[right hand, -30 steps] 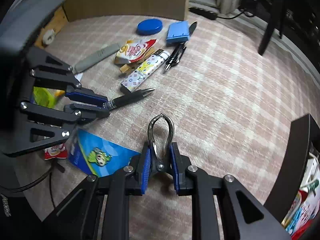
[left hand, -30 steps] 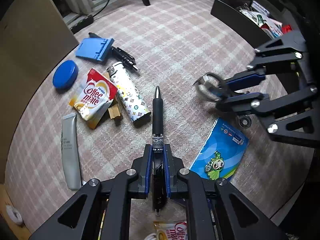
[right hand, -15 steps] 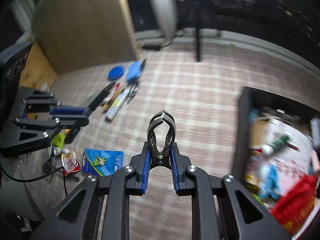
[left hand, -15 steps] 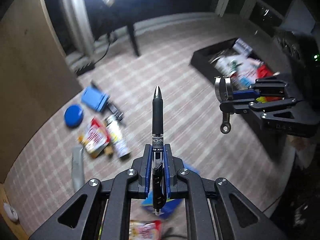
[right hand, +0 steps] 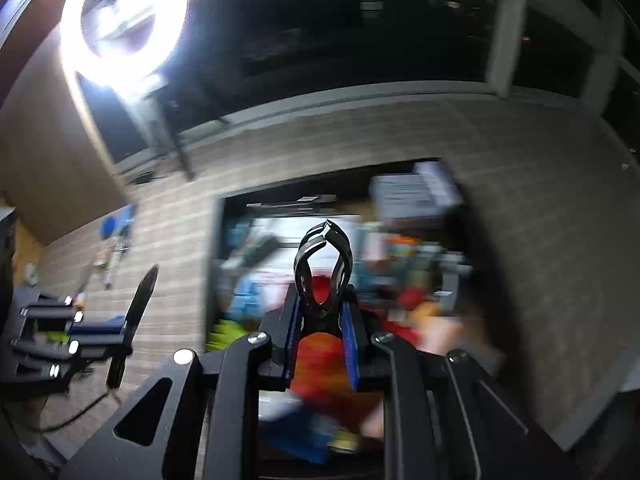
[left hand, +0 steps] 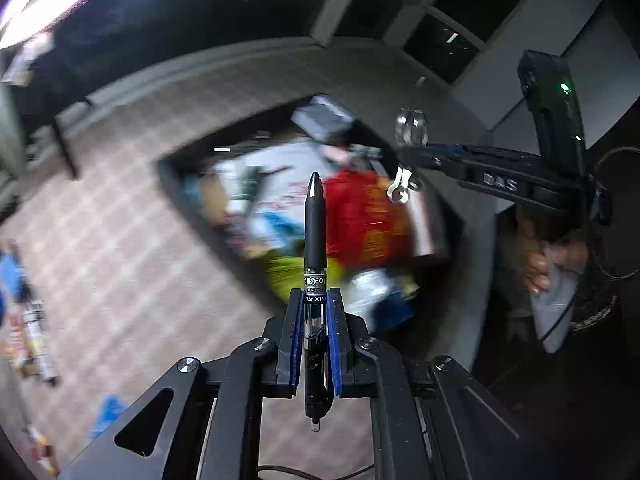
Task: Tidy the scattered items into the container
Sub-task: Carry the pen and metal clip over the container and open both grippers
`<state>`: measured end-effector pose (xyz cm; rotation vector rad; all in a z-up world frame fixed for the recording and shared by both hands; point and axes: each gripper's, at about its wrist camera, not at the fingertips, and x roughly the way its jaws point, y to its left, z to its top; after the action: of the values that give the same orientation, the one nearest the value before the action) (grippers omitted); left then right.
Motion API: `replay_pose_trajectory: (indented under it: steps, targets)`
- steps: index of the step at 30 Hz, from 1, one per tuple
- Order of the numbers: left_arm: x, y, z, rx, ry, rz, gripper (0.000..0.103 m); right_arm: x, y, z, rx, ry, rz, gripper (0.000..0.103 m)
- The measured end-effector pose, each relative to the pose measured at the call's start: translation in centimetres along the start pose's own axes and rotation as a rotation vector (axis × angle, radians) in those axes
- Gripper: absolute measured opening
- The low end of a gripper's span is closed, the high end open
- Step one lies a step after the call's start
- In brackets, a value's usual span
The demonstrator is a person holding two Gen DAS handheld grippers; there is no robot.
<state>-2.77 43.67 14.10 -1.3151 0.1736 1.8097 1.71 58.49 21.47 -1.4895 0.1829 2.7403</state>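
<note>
A pen, light and stiff, is being gripped mid-barrel by the left gripper. A metal clip, springy and slippery, is being pinched at its handles by the right gripper. Both are being held over the container.

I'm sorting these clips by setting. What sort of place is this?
Probably a room in a home, with the work done on the floor: a checked carpet holds a black bin crammed with household packets, a ring light stands nearby, and dark windows suggest night.

Pen: glossy black plastic with a smooth metal tip. Clip: shiny bare metal. Left gripper: matt black plastic, blue pads, bright metal screws. Floor: woven checked cloth, matt. Container: matt black walls.
</note>
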Motion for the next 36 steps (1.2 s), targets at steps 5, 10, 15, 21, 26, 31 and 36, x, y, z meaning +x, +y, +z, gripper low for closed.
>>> replay_pose_trajectory:
  steps: [5,10,15,21,26,31,36]
  targets:
    - [2.1,-4.8,1.0,0.065,0.019,-0.036,0.010,-0.6,-4.4,-0.2,0.039,0.007,-0.076,0.019]
    - [3.1,-7.2,2.0,0.098,0.003,-0.054,0.010,-0.6,-6.3,0.2,0.059,0.006,-0.113,0.019]
    - [3.5,-7.3,3.0,0.067,-0.002,-0.035,0.044,-0.1,-5.8,2.0,0.016,-0.010,-0.157,0.042]
    - [1.8,-5.7,2.3,0.075,-0.033,0.044,0.042,-1.4,-5.5,3.1,0.050,-0.068,-0.120,0.046]
    - [0.5,-3.2,1.0,0.037,-0.030,0.070,0.041,-1.4,-3.7,3.0,0.032,-0.065,-0.085,0.046]
    - [-1.4,-0.2,-0.5,-0.011,-0.046,0.123,0.041,-0.6,-0.8,2.7,-0.011,-0.042,-0.054,0.046]
    - [-4.3,3.9,-2.4,-0.076,-0.063,0.194,0.041,0.1,2.9,2.1,-0.053,-0.018,0.005,0.046]
